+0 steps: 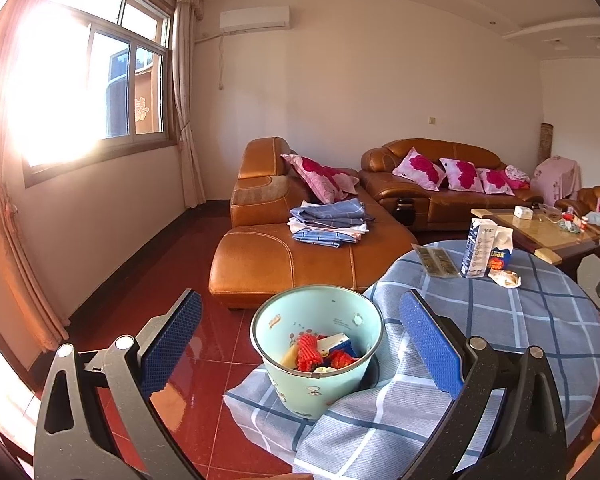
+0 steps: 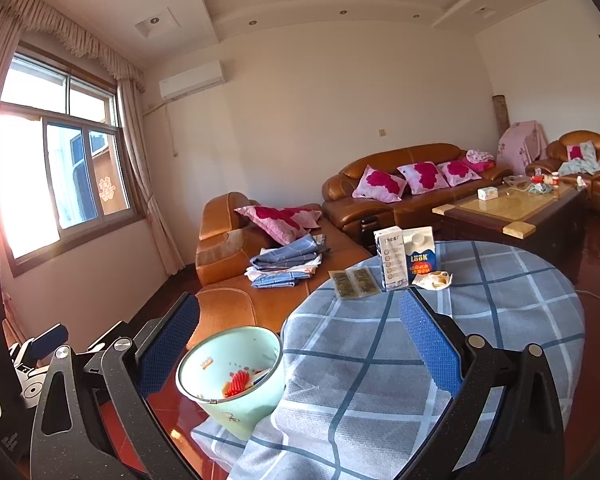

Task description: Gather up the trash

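Bin: the pale green trash bin point(image 1: 318, 344) stands on the red floor, touching the hanging edge of the plaid tablecloth point(image 1: 520, 320); red foam net and a small box already lie inside.
Flat packet: a clear packet point(image 2: 354, 283) lies on the table, left of the cartons.
Cartons: a dark blue carton point(image 2: 390, 258) and a white "LOOK" carton point(image 2: 420, 256) stand upright, touching each other, on the far side of the table.
Wrapper: a crumpled wrapper point(image 2: 432, 280) lies just beside the white carton.
Risk: in my judgement, a reach for one carton can knock over the other, because they touch; a drop near the bin rim can also miss, since the cloth drapes against it.
Left gripper point(image 1: 300, 344): jaws spread wide, holding nothing, above the bin.
Right gripper point(image 2: 298, 344): jaws spread wide, empty, above the table edge.
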Demonstrator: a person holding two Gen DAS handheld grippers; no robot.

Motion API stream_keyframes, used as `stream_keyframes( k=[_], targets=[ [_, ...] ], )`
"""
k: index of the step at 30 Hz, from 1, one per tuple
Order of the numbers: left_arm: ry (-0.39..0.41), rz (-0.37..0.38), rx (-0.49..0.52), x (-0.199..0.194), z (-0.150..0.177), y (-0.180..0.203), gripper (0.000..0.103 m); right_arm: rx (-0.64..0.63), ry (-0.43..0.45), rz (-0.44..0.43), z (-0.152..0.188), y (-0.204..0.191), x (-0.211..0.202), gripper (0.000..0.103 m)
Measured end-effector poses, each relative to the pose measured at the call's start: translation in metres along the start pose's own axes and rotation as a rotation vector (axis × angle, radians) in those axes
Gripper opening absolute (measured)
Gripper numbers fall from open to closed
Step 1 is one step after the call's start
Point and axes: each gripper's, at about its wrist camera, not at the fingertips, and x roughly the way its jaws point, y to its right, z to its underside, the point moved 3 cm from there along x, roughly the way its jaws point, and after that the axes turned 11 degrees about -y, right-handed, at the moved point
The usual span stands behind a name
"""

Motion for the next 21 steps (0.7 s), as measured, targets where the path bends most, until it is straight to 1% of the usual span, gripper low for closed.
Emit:
stream_keyframes(
  k=[16,21],
  targets=[
    [-0.003,-0.006,-0.008,0.0002,-0.0037,-0.0012,0.097,-0.002,0.014,0.005,-0.001,0.0002,-0.0029,0.098],
    [-0.009,0.024,-0.019,-0.0002,-0.0036,-0.0027,0.097,-0.001,0.008,0.005,-0.0002,0.0009,-0.0026,0.098]
  ],
)
